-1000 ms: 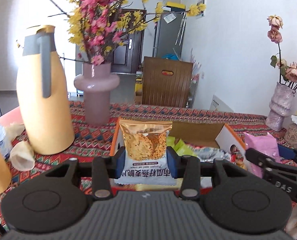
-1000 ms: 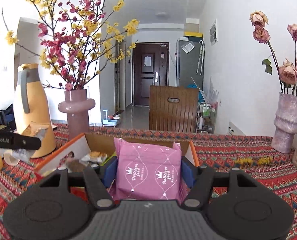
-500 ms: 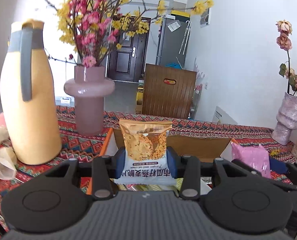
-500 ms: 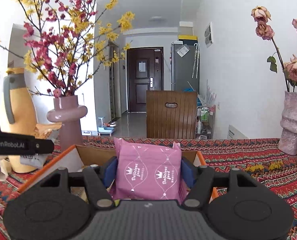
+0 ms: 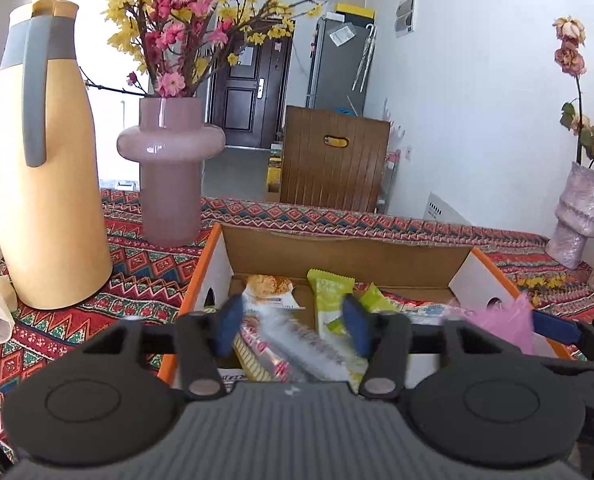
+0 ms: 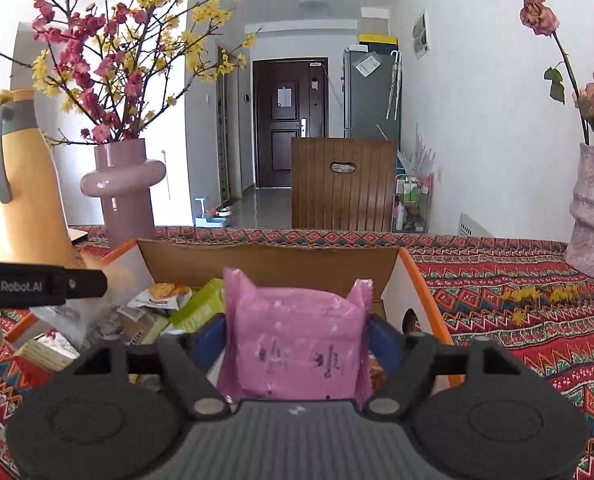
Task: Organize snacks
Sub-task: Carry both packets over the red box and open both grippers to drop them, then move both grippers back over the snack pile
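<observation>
A tabletop point(image 5: 145, 264) under a red patterned woven cloth carries everything here. The largest thing on it is a tall yellow thermos jug point(image 5: 41, 160) with a grey handle, standing upright toward the left edge, and just beside it a pink glass vase point(image 5: 171, 172) of pink and yellow blossom branches. A textured pale pink vase point(image 6: 593, 216) of dried roses stands near the right edge. In the middle of the tabletop sits an open cardboard box point(image 5: 345, 252) with an orange rim and white inner walls, its back flap upright. Inside the box lie loose snack packets, among them a green-wrapped bar point(image 5: 331, 300) and a packet printed with a biscuit point(image 5: 271, 290). The left claw point(image 5: 291, 330) hangs over the near part of the box with its jaws opening; a blurred white packet point(image 5: 297, 344) shows between the blue pads, and no pad visibly touches it. The right claw point(image 6: 297, 344) is over the right side of the box, jaws opening, with a pink snack pouch point(image 6: 295, 340) between them; its edges look just clear of the pads.
</observation>
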Tool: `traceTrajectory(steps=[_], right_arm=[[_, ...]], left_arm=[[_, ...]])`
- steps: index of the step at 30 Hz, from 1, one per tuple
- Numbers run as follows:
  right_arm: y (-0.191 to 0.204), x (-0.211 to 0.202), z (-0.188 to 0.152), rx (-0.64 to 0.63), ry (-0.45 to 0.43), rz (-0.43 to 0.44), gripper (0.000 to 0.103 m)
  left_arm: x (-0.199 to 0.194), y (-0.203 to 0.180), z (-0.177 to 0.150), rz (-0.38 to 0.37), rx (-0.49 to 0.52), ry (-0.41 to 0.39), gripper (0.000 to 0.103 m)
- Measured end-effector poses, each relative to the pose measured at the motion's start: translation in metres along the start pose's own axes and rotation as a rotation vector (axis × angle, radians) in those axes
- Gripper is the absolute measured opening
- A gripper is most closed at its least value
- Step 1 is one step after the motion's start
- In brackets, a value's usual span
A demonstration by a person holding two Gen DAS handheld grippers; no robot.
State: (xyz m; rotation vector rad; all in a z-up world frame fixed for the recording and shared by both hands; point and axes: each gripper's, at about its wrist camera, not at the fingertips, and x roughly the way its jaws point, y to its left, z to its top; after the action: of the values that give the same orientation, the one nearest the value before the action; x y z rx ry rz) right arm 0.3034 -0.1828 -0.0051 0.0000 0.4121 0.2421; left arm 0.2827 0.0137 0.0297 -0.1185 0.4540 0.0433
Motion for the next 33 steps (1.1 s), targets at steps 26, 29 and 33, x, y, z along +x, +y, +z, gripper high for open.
traceTrajectory(steps=[26, 29, 33], right_arm=[[-0.005, -0.074, 0.025, 0.020, -0.065, 0.067, 0.103], [-0.002, -0.090, 0.016, -0.038, -0.047, 0.086, 0.103], [0.001, -0.102, -0.005, -0.092, 0.019, 0.107, 0.103]], left_arm=[[-0.087, 0.014, 0.020, 0.041, -0.010, -0.072, 0.103], [-0.099, 0.026, 0.008, 0.053, 0.014, -0.054, 0.103], [-0.101, 0.042, -0.015, 0.083, 0.031, 0.009, 0.103]])
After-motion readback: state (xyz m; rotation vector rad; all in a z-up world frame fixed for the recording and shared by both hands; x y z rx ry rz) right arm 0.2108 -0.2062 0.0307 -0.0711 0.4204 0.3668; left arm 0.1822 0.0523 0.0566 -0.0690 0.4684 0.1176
